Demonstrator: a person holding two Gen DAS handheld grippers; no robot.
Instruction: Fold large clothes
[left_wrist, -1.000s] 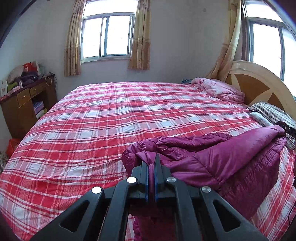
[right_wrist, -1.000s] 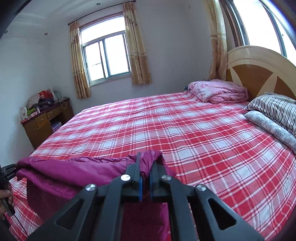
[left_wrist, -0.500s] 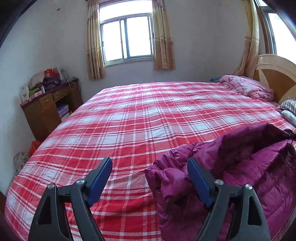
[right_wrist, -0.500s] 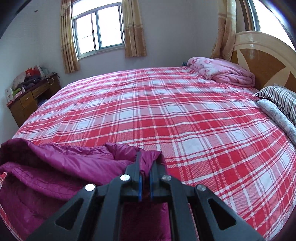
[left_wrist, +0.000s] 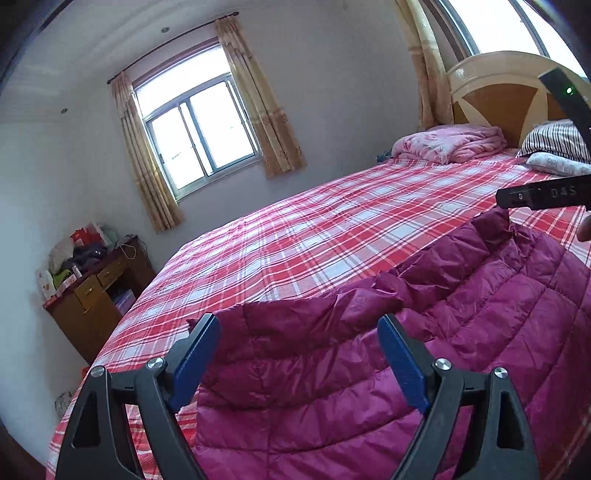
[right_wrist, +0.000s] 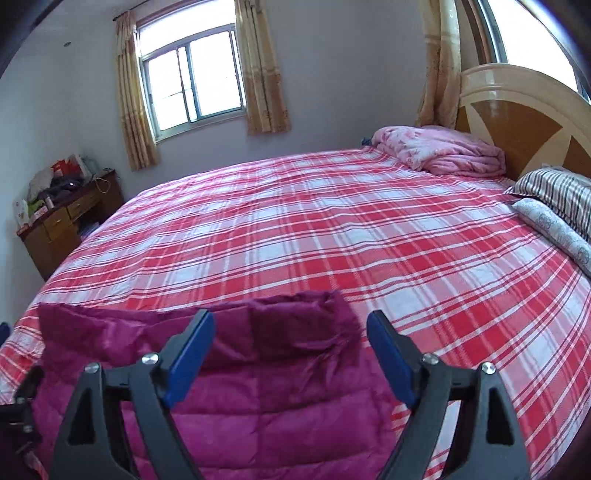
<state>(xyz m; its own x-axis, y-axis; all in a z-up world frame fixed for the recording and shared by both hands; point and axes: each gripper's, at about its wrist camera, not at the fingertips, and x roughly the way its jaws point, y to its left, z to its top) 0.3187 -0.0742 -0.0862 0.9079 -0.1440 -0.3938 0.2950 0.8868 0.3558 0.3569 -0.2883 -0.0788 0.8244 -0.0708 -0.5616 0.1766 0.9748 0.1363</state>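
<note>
A magenta quilted jacket (left_wrist: 424, 350) lies spread on the near part of the red plaid bed (left_wrist: 332, 221), its folded top edge towards the window. My left gripper (left_wrist: 295, 326) hovers over its left end. The jaws are opening and stand wide, and the blue pads (left_wrist: 195, 354) touch no cloth. My right gripper (right_wrist: 290, 321) hangs over the jacket (right_wrist: 266, 406) at its right end. Its jaws are also opening, with fabric below them but none pinched. One black finger (left_wrist: 543, 194) of the right gripper shows at the right edge of the left wrist view.
A folded pink quilt (right_wrist: 443, 155) and striped and floral pillows (right_wrist: 554, 192) lie by the wooden headboard (right_wrist: 517, 110). A cluttered wooden desk (right_wrist: 62, 221) stands left of the bed, under a curtained window (right_wrist: 192, 77). The bed sheet (right_wrist: 332, 229) stretches far beyond the jacket.
Both grippers were shut on bunched jacket fabric and have let go, the left one first. The jacket has dropped and now lies flatter on the bed. The left view has rolled.
</note>
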